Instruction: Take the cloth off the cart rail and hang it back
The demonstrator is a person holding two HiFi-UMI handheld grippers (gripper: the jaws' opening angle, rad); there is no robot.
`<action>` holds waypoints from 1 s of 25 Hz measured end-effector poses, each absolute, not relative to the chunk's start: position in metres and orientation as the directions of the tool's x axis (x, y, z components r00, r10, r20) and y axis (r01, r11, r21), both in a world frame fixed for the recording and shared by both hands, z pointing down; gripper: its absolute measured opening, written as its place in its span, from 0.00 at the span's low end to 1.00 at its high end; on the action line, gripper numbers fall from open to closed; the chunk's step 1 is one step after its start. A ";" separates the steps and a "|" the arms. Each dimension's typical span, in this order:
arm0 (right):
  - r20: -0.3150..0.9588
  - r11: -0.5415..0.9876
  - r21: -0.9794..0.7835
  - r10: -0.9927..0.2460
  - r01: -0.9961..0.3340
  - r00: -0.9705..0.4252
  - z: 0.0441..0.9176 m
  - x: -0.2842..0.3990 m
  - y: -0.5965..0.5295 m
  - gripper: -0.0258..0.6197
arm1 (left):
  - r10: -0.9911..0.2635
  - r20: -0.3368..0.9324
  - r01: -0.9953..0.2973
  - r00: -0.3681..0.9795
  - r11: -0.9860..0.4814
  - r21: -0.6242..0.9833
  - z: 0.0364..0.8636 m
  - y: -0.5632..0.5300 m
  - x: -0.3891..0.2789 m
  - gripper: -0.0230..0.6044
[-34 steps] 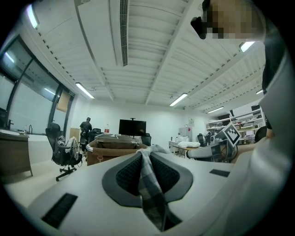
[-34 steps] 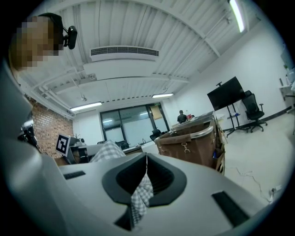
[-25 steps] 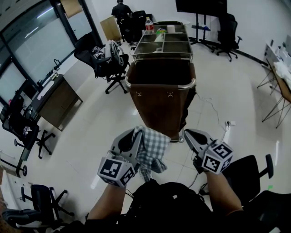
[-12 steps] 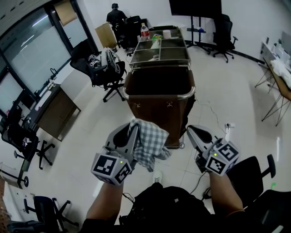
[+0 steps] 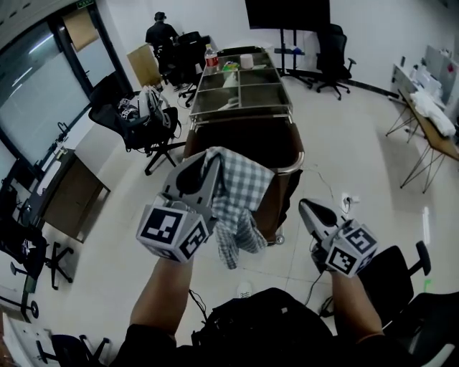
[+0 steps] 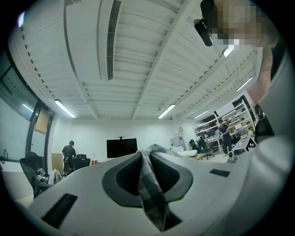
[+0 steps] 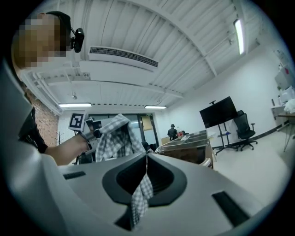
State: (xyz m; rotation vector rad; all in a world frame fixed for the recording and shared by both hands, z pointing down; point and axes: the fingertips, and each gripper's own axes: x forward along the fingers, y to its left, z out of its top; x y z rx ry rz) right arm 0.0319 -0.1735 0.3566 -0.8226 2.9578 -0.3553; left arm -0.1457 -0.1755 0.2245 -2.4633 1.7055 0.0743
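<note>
The pale floor [image 5: 373,165] of an open office fills most of the head view. In its middle stands the brown cart [image 5: 283,193], its long side running away from the camera. A chrome rail [image 5: 297,162] curves round its near end and nothing hangs on it. The far half of the cart top is a set of metal trays [image 5: 265,93]. Black chairs [image 5: 136,118] stand to the left of the cart, one with a bag on it. A dark screen [image 5: 287,13] stands on a stand by the far wall, and a person [image 5: 159,32] in dark clothes stands at the back left.

The checked cloth [image 5: 240,193] is off the rail, in the air on the near side of the cart. It hangs in loose folds from the left tool [image 5: 206,163], which is held high and roughly level. Its jaws are clamped on a fold of the cloth, which runs up the slit between them in the left gripper view. The right tool [image 5: 307,208] is lower and to the right, well apart from the hanging cloth. Its jaws are together, and a narrow checked strip [image 7: 140,193] is pinched between them. Whether that strip belongs to the same cloth cannot be told.

A bottle [image 5: 211,59] stands at the far left corner of the trays.
</note>
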 end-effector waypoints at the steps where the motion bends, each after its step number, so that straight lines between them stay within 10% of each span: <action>1: 0.016 0.823 -0.236 -0.528 -0.517 -0.849 0.359 0.031 -0.178 0.08 | -0.922 -0.134 -0.931 0.363 -0.352 -0.098 0.218 -0.188 -0.149 0.11; 25: 0.106 0.697 -0.228 -0.677 -0.680 -0.729 0.382 -0.027 -0.258 0.07 | -0.895 -0.158 -0.909 0.417 -0.413 -0.059 0.165 -0.465 -0.227 0.11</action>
